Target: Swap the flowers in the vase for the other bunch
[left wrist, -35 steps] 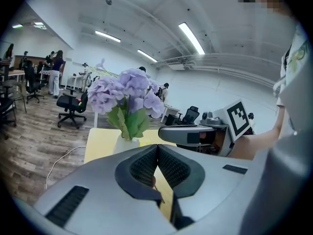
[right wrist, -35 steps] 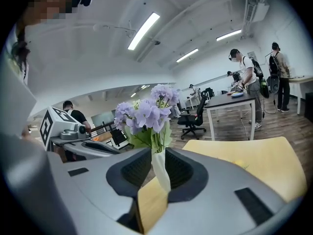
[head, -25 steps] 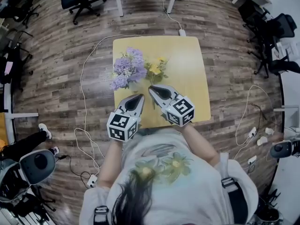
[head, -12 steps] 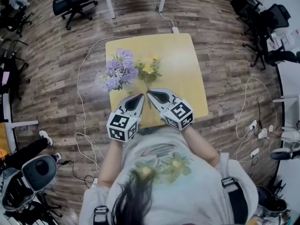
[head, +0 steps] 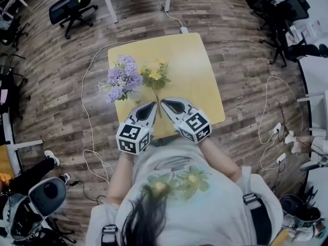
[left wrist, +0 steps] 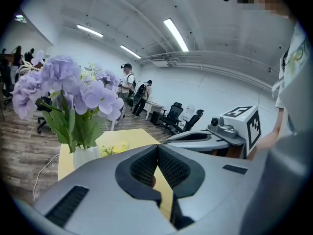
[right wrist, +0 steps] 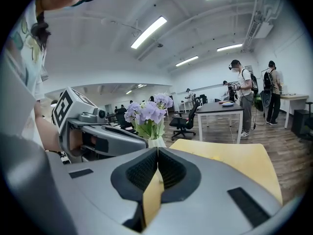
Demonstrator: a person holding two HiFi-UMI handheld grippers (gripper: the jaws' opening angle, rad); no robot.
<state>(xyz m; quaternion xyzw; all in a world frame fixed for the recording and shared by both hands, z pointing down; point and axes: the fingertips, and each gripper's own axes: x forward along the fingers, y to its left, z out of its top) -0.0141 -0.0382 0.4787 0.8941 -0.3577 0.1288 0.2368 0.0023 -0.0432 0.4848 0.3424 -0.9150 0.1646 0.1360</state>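
Purple flowers [head: 120, 78] stand in a white vase [head: 134, 95] at the left side of the yellow table [head: 197, 70]. A yellow bunch [head: 155, 75] lies flat on the tabletop beside it, its stem running toward the near edge. My left gripper [head: 152, 105] and right gripper [head: 165, 102] hover side by side over the near edge, the stem end between their tips. Both are shut with nothing seen between the pads. In the left gripper view the left gripper [left wrist: 157, 148] faces the purple flowers [left wrist: 73, 89] and vase [left wrist: 85, 155]. In the right gripper view the right gripper [right wrist: 157, 151] faces the purple flowers [right wrist: 146, 112].
A white cable [head: 89, 86] loops over the wooden floor left of the table, and a power strip [head: 183, 29] lies at the table's far edge. Office chairs [head: 69, 9] and desks stand farther back. People [right wrist: 242, 94] stand at a desk in the background.
In the head view the table and both bunches have slid left and slightly up while both grippers keep their place. The yellow stem now lies between the tips instead of under the right one.
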